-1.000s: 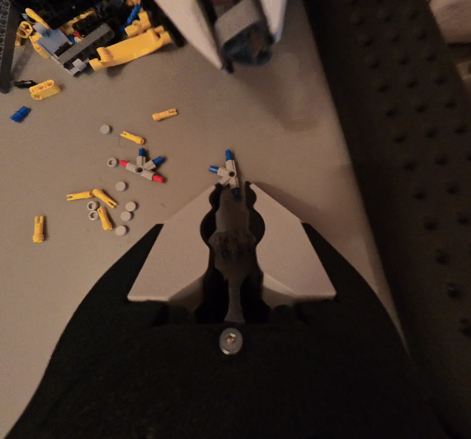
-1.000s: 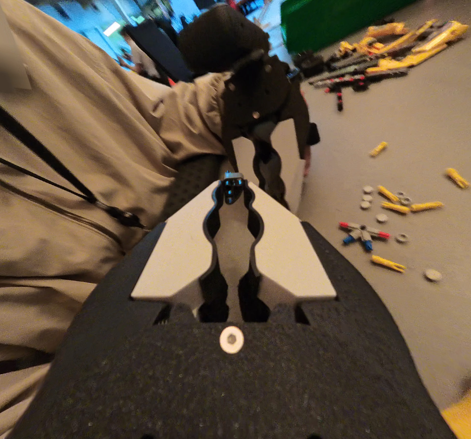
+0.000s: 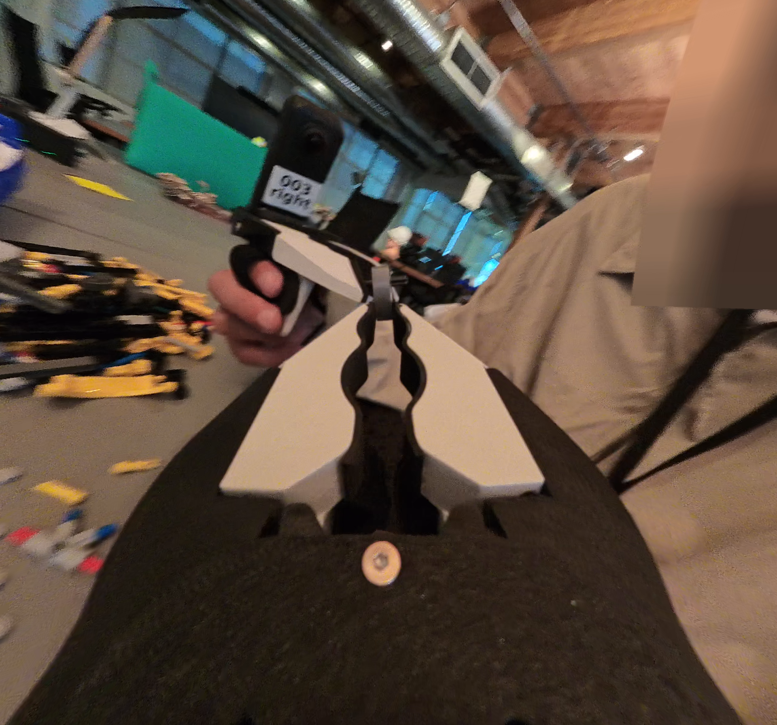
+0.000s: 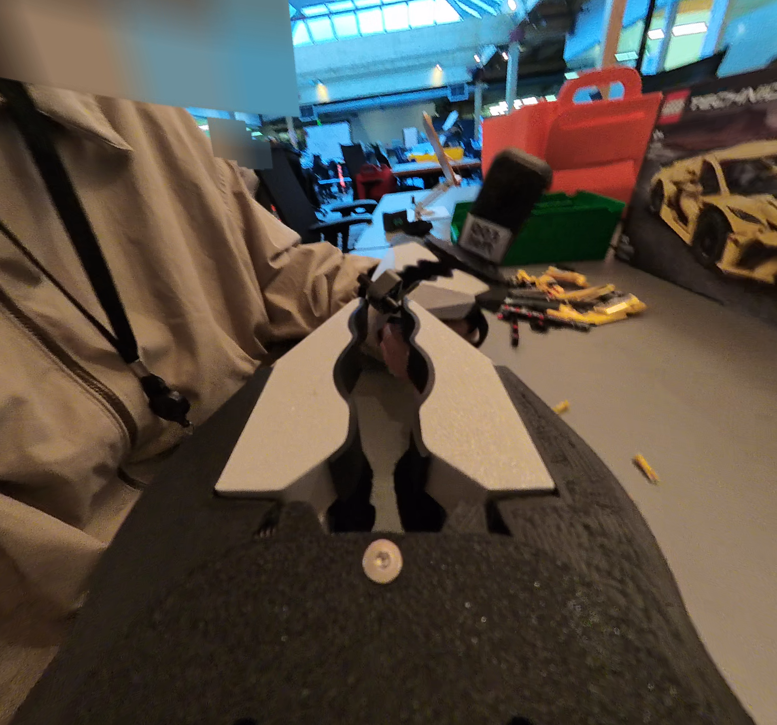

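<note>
- Left gripper [image 3: 381, 311]: held up in the air, pointing across the person's chest toward the beige jacket [image 3: 567, 347]. Jaws drawn in to a slim gap at the tips. Something dark sits right at the tips; I cannot tell if it is a held part or the other tool's finger.
- Right gripper [image 4: 386, 311]: also up off the table, aimed back at the left one, so the two sets of tips meet nose to nose. Its jaws are likewise narrowed to a small gap.
- Small grey piece [image 4: 387, 285]: sits exactly where the two sets of tips meet, touching both as far as the right wrist view shows. Which tool has the grip on it, I cannot tell; the area is small and soft with blur.
- Hand [image 3: 252, 313]: wrapped around the right tool's black handle, seen from the left wrist view.
- Table [image 4: 630, 410]: grey, well below and beside the tools. Loose yellow pin [image 4: 645, 467] lies near the right tool's body.
- Farther back: yellow-and-black brick pile [image 4: 567, 301], green box [image 4: 559, 229], red carrier [image 4: 588, 137], and a printed box with a yellow car [image 4: 714, 200] standing at the table's far edge.
</note>
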Tool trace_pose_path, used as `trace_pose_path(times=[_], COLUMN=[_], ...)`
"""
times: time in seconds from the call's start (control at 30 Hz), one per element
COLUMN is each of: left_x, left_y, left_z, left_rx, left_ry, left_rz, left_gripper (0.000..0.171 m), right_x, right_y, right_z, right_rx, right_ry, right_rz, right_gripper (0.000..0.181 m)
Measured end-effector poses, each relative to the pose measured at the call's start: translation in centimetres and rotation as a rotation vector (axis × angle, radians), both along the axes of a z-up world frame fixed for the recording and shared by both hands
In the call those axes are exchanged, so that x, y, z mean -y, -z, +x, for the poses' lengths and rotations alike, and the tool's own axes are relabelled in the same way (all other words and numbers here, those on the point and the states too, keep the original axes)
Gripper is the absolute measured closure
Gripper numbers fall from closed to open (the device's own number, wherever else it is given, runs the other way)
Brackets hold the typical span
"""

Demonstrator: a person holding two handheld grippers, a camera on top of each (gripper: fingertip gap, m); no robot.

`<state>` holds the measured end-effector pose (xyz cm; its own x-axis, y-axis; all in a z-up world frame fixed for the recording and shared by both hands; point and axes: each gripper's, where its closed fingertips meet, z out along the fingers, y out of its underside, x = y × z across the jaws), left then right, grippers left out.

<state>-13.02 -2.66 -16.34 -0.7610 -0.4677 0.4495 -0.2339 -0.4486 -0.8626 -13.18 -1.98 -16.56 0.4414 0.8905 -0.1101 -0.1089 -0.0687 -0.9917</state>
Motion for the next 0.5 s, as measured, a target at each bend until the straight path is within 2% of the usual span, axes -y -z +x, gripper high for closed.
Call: trace_pose_path(times=[0.07, 0.17, 0.23, 0.37, 0.5], left_x=[-1.1, -1.8, -1.8, -1.7, -2.0], left_y=[0.5, 1.7, 2.9, 3.8, 4.7], left_z=[0.5, 0.8, 1.0, 1.3, 1.6], left_rx=[0.014, 0.021, -0.001, -0.017, -0.015], left_ry=[-0.095, -0.179, -0.188, -0.200, -0.234], left_rz=[0.103, 0.266, 0.354, 0.404, 0.507], left_gripper=[0.165, 0.165, 0.164, 0.164, 0.164], right_x=[-0.4, -1.1, -1.5, -2.0, -2.1], right_y=[0.7, 1.0, 1.4, 3.3, 3.9], right_z=[0.4, 0.6, 0.5, 0.2, 1.0], right_rx=[0.003, 0.020, 0.070, 0.207, 0.241], right_ry=[0.011, 0.052, 0.096, 0.135, 0.184], right_rz=[-0.066, -0.067, -0.028, -0.015, 0.004], right_gripper=[0.152, 0.143, 0.142, 0.149, 0.154])
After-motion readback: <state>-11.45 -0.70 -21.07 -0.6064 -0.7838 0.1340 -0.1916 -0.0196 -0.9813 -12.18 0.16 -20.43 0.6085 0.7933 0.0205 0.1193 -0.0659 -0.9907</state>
